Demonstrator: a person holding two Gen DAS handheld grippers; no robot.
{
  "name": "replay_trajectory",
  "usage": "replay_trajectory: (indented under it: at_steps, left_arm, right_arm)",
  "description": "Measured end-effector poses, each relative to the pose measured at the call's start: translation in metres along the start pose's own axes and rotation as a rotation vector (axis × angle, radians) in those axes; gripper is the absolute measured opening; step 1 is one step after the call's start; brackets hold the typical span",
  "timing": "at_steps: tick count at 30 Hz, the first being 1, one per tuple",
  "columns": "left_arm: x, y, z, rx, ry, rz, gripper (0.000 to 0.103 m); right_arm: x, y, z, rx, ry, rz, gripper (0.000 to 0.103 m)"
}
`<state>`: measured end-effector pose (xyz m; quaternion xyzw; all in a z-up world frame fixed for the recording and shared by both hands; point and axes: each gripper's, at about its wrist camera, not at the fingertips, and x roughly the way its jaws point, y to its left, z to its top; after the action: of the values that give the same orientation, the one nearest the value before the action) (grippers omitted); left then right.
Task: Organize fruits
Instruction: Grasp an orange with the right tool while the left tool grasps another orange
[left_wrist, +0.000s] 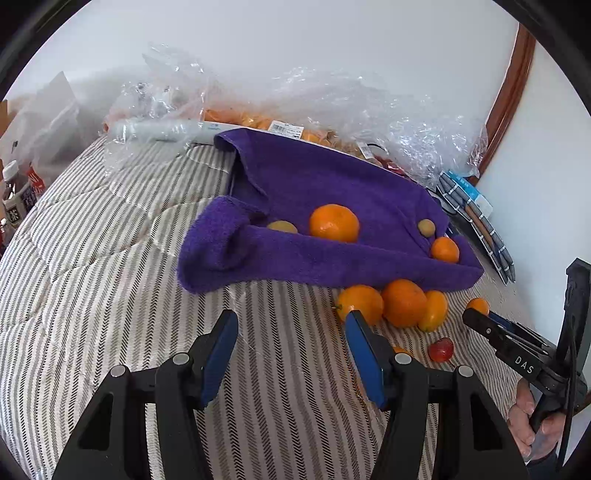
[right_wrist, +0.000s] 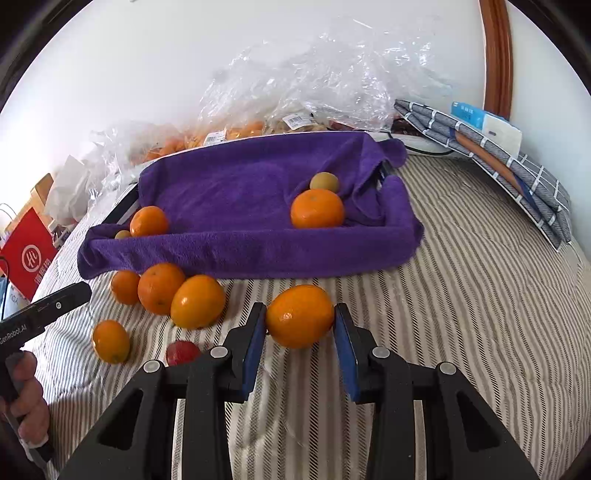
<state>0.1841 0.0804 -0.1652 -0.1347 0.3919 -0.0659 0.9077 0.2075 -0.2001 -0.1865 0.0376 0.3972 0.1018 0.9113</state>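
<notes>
One small fruit (right_wrist: 123, 234) sits half-hidden behind the towel (right_wrist: 236, 254) fold.

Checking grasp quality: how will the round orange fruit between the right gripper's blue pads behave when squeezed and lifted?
The round orange fruit looks firm, so it should resist the right gripper without deforming. Its glossy, curved skin touches the blue pads only narrowly, so it may slip or pivot. If released on the striped quilt, it would probably roll.
</notes>
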Motion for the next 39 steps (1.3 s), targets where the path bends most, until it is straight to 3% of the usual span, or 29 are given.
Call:
replay_trajectory:
  at_steps: [8, 19, 22, 24, 25, 39]
  left_arm:
    - [0.013, -0.029, 0.006, 0.020, 0.030, -0.030, 0.058]
    - [0.032, -0.049, 0.010, 0.068, 0.063, 0.028, 0.058]
    - [0.036, -0.050, 0.010, 0.071, 0.065, 0.035, 0.050]
    - [0.037, -0.051, 0.008, 0.082, 0.054, 0.052, 0.038]
    - [0.038, -0.051, 0.008, 0.084, 0.057, 0.053, 0.037]
    - [0.029, -0.037, 0.007, 0.003, 0.006, 0.006, 0.037]
  right_arm:
    - [-0.015, -0.006, -0.013, -0.024, -0.005, -0.024, 0.037]
    - [-0.017, -0.011, -0.015, -0.018, -0.001, -0.005, 0.037]
    - [-0.015, -0.011, -0.015, -0.019, 0.010, 0.010, 0.037]
    - [-0.014, -0.013, -0.015, -0.016, 0.014, 0.012, 0.037]
    - [-0.014, -0.014, -0.015, -0.011, 0.014, 0.015, 0.037]
    - [-0.017, -0.026, -0.015, 0.049, -0.005, 0.027, 0.037]
